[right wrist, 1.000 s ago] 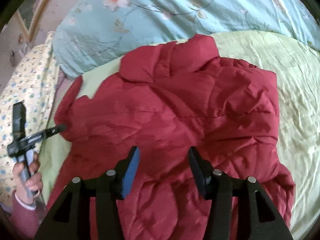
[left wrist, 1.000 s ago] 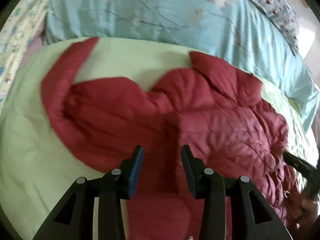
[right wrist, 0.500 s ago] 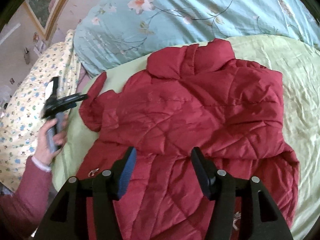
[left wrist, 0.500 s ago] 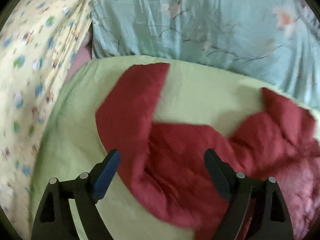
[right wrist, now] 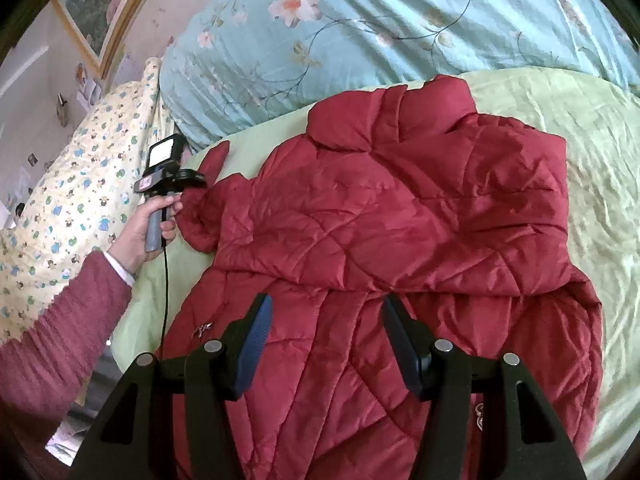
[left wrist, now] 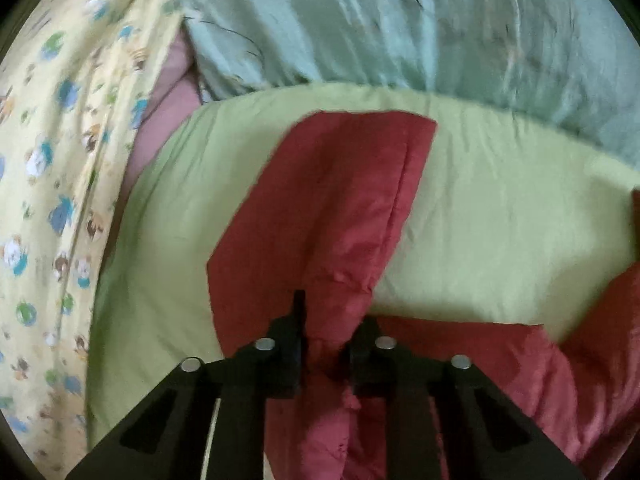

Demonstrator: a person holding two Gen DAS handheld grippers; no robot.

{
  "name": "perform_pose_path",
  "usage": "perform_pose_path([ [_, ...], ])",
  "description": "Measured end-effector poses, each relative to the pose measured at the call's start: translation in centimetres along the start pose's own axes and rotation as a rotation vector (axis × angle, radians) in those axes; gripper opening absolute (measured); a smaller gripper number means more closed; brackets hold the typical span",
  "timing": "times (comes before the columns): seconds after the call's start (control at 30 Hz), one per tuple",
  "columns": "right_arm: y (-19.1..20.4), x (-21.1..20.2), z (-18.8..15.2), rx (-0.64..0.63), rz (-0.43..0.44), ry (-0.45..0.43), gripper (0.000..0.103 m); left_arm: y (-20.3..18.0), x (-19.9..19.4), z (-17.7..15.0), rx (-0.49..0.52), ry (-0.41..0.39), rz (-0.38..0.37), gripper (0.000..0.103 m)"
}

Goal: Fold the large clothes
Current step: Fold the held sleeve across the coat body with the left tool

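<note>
A red quilted jacket (right wrist: 404, 240) lies spread on a bed covered with a pale green sheet (right wrist: 580, 152), collar toward a light blue floral duvet (right wrist: 360, 32) heaped at the far side. The jacket's body is folded over itself, one layer lying across the lower part. Its sleeve (left wrist: 332, 208) reaches out over the green sheet toward a yellow blanket with small cartoon prints (left wrist: 52, 184) at the bed's left edge.

The left gripper (left wrist: 326, 340) has just been closing, and its jaws are clenched on a bunched fold of the sleeve, red fabric pinched between the dark fingers. From the right wrist view, a hand (right wrist: 148, 220) in a fuzzy pink-red sleeve holds that gripper by its grey handle at the sleeve's end, a thin black cable hanging from it.

The right gripper (right wrist: 328, 344) hovers above the lower part of the jacket, its blue-padded fingers (right wrist: 256, 340) standing apart with nothing pressed between them; it grasps nothing.

A framed picture (right wrist: 96, 12) hangs on the wall beyond the bed
</note>
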State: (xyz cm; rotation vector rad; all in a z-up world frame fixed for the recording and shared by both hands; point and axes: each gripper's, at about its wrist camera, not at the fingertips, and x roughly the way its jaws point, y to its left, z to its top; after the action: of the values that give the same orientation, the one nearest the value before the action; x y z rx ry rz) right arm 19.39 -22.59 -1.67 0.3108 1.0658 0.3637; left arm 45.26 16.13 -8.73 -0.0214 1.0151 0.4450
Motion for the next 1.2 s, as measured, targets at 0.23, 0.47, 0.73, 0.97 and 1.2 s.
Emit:
perform_pose_path([
  [0.23,-0.1,0.3,0.1,0.014,0.011,-0.017,0.061,1.8,-6.1,-3.2,-0.081,-0.099,-0.262,0.010],
  [0.47,-0.8,0.2,-0.2,0.037,0.008,-0.013,0.061,1.0,-11.2,-7.5,-0.112,-0.152,-0.495,0.010],
  [0.73,-2.8,-1.0,-0.6,0.086,-0.021,-0.034,0.061,-2.8,-15.5,-10.7,-0.052,-0.191,-0.742,0.010],
  [0.97,-5.6,-3.1,-0.9,0.154,-0.048,-0.079,0.061,-7.3,-16.8,-13.0,0.032,-0.185,-0.880,0.010],
  [1.2,-8.3,-4.6,-0.7,0.230,-0.045,-0.123,0.061,-13.6,-13.9,-14.7,0.116,-0.105,-0.893,0.010],
])
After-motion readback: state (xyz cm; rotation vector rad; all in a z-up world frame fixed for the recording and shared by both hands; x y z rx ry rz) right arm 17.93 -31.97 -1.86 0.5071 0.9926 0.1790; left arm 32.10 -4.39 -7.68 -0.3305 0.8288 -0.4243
